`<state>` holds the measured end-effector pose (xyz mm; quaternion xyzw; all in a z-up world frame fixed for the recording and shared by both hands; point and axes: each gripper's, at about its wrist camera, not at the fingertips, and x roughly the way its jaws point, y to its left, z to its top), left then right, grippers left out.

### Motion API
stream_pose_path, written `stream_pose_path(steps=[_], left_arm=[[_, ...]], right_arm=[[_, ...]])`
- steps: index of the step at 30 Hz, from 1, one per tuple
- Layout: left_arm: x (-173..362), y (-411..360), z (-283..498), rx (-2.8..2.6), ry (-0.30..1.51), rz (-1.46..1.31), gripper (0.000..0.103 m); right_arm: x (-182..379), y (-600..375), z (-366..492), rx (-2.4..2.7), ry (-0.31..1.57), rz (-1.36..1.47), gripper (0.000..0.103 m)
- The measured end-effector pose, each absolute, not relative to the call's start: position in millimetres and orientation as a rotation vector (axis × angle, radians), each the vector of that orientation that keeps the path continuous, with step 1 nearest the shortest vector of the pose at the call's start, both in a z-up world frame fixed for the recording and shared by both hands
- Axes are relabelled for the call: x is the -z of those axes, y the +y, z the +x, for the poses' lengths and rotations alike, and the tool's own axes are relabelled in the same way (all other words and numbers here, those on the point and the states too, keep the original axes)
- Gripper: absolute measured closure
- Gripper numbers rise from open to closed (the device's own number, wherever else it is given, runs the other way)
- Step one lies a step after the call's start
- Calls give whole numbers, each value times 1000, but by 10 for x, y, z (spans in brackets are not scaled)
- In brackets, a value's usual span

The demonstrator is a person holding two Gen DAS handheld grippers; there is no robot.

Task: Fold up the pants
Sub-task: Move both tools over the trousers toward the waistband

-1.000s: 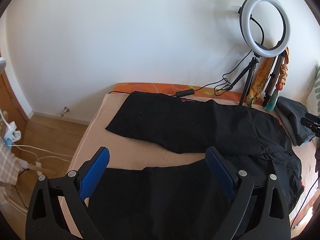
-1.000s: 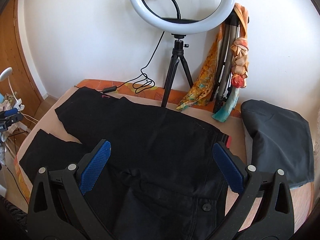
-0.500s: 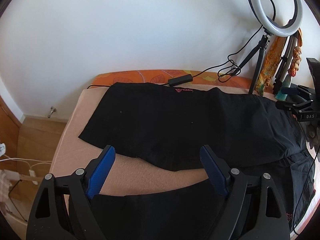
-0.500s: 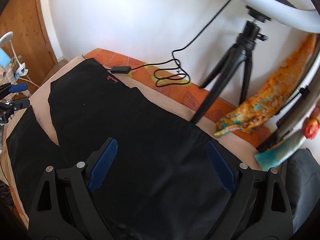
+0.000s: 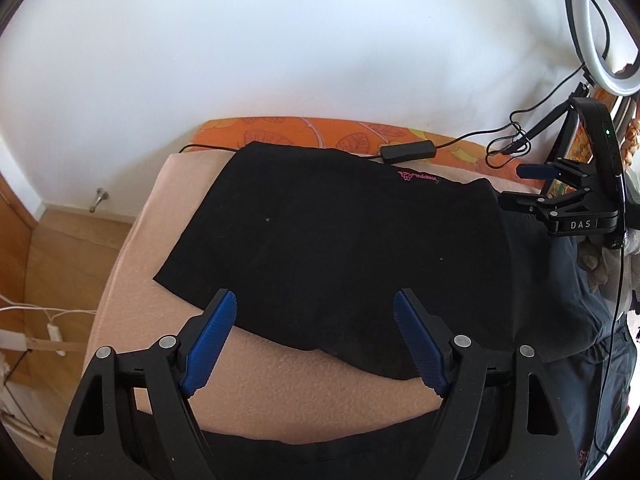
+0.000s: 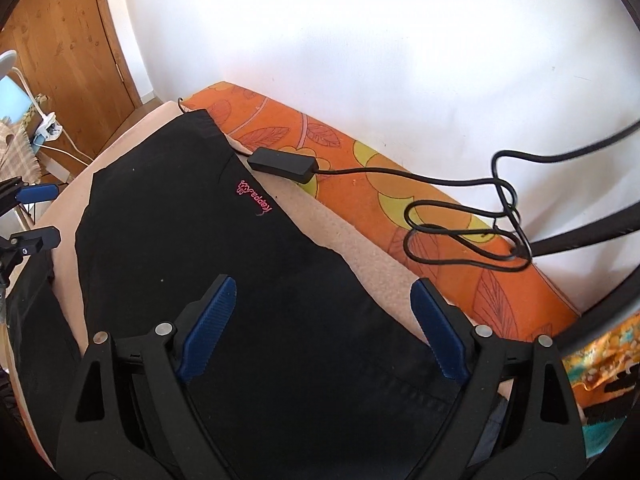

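Black pants (image 5: 340,248) spread flat on a bed covered by a peach blanket (image 5: 168,264), both legs laid out apart with a strip of blanket showing between them. Far leg stretched toward the wall, pink logo (image 5: 418,176) near its hem. Near leg visible only as a dark edge at the bottom of the left wrist view, under the gripper body.

Left gripper (image 5: 316,344) above the blanket gap, blue fingers (image 5: 210,344) spread wide, nothing between them. Near edge of the far leg crossing the space between the two fingertips; contact with the cloth impossible to confirm.

Right gripper (image 6: 324,328) over the upper part of the far leg, fingers (image 6: 208,326) likewise wide apart and holding nothing. Left-side finger over black cloth, right-side finger over the leg's far edge, where the blanket shows. Touching or hovering: cannot tell.

Seen from the left wrist view, right gripper (image 5: 560,200) near the right edge, over the pants.

Behind the pants, an orange patterned sheet (image 6: 360,168) along the wall, with a black cable box (image 6: 282,165) and looped cord (image 6: 464,224) on it. Ring light (image 5: 596,36) at the upper right.
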<state>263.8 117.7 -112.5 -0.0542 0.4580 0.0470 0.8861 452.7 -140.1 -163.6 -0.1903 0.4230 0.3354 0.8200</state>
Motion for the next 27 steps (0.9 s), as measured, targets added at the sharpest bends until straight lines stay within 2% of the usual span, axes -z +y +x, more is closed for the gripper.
stream_pose_path(steps=[11, 14, 16, 18, 19, 20, 22, 27], left_arm=[[1206, 1523, 2676, -149, 981, -164, 23], [1222, 1557, 2720, -141, 985, -200, 23], [1213, 1551, 2759, -133, 983, -215, 23], [1195, 1538, 2807, -132, 976, -219, 23], [1188, 1532, 2832, -131, 974, -222, 23], [1186, 1533, 2864, -128, 974, -231, 23], [1182, 1544, 2902, -109, 970, -272, 22], [1194, 1607, 2996, -101, 961, -340, 22]], right_arm=[[1996, -1136, 4664, -743, 977, -433, 11], [1986, -1099, 4623, -750, 963, -439, 27], [1954, -1109, 4628, -750, 963, -418, 56], [1937, -1138, 4648, -748, 978, -392, 72], [1930, -1156, 4641, -746, 981, -386, 85], [1921, -1174, 4623, -738, 981, -388, 89], [1852, -1202, 4552, -741, 967, -378, 91], [1509, -1247, 4207, -776, 883, -378, 92]])
